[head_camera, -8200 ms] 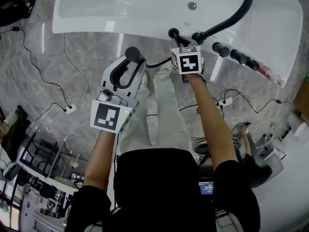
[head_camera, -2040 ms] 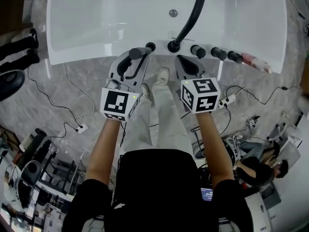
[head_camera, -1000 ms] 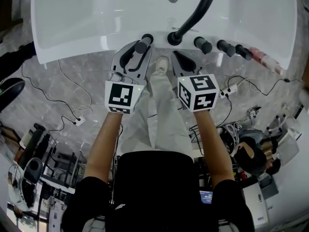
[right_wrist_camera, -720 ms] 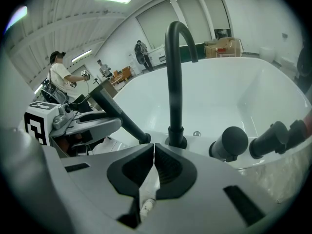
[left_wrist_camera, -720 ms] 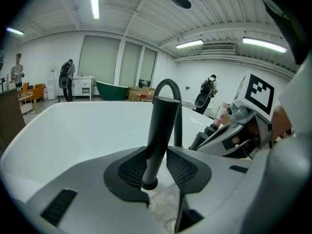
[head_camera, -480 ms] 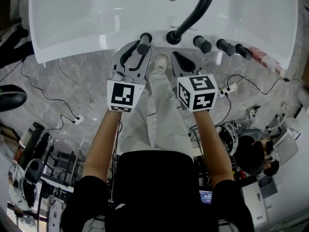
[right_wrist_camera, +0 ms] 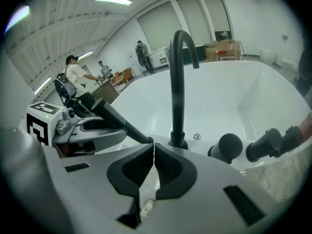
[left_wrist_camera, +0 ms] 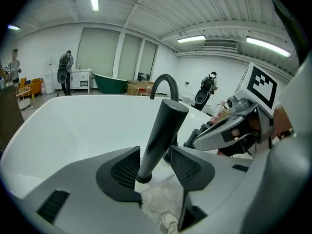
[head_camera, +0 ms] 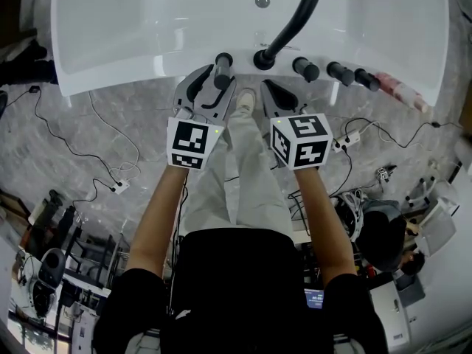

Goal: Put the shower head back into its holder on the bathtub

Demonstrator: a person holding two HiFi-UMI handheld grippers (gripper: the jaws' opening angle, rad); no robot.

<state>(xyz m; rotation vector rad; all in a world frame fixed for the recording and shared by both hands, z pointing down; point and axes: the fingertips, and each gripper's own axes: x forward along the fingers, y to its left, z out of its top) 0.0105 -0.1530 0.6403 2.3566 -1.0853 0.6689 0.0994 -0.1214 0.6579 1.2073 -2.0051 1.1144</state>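
The black shower head (head_camera: 221, 68) stands tilted in its holder (left_wrist_camera: 143, 178) on the white bathtub's rim (head_camera: 110, 80). In the left gripper view the handle (left_wrist_camera: 158, 130) rises between the pads. My left gripper (head_camera: 214, 78) (left_wrist_camera: 156, 165) sits around it with its jaws opening, and a gap shows beside the handle, so the pads do not press on it. My right gripper (head_camera: 269, 87) (right_wrist_camera: 152, 165) is shut on nothing, just right of the shower head, in front of the black faucet spout (right_wrist_camera: 178, 82).
Several black knobs (head_camera: 306, 68) (right_wrist_camera: 229, 147) line the rim to the right of the spout (head_camera: 295, 21), with a pink bottle (head_camera: 394, 87) beyond them. Cables and a power strip (head_camera: 118, 186) lie on the marble floor. The person's shoe (head_camera: 245, 98) is between the grippers.
The shower head went from hanging over the floor in my left gripper to standing in its holder. Over the last second my left jaws spread apart around it. The right gripper stayed shut.
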